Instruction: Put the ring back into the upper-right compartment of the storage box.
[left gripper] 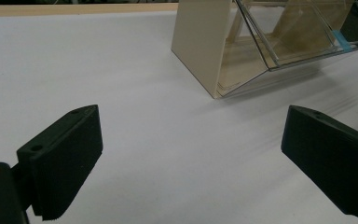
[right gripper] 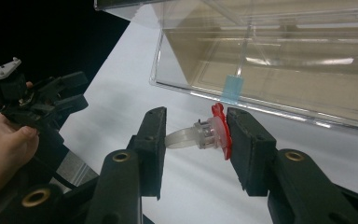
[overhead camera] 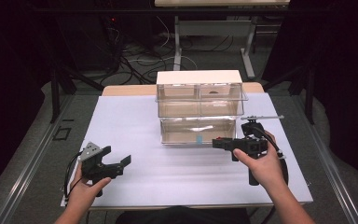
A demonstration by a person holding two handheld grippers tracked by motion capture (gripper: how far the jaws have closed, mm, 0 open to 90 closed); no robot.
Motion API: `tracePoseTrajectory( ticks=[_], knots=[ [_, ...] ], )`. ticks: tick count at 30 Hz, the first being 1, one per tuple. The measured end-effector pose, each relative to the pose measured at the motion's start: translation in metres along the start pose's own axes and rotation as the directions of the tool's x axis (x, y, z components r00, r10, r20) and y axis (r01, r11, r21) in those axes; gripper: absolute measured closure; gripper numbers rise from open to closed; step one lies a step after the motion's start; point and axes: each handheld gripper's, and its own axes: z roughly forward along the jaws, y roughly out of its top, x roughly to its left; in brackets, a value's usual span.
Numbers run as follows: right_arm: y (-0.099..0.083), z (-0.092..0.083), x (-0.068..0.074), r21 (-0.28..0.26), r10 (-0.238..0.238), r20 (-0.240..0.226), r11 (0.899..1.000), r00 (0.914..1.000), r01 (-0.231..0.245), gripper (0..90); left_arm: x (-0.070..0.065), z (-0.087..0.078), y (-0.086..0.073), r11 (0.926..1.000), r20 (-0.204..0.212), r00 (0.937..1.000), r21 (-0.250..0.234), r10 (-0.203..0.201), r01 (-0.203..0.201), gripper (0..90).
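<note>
Near the worktop's [overhead camera: 121, 116] front left corner, the left hand-held gripper [overhead camera: 116, 157] sits in the person's left hand [overhead camera: 85, 189], its jaws spread wide with nothing between them. A clear drawer box [overhead camera: 199, 105] stands toward the middle of the back edge, its lowest drawer [overhead camera: 198, 132] pulled out. Just right of that drawer's front, the right hand-held gripper [right gripper: 196, 140] clamps a small ring [right gripper: 200, 135] with a red top between its jaws.
</note>
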Motion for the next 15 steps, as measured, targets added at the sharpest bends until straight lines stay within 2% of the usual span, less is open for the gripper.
tracePoseTrajectory(
  ticks=[15],
  knots=[
    [0.016,-0.011,0.002,-0.028,0.026,-0.010,0.999,0.9996,-0.026,59.0,0.000,0.000,0.000,1.0000,0.000,1.0000,-0.001,0.001,-0.001,5.4]
  ],
)
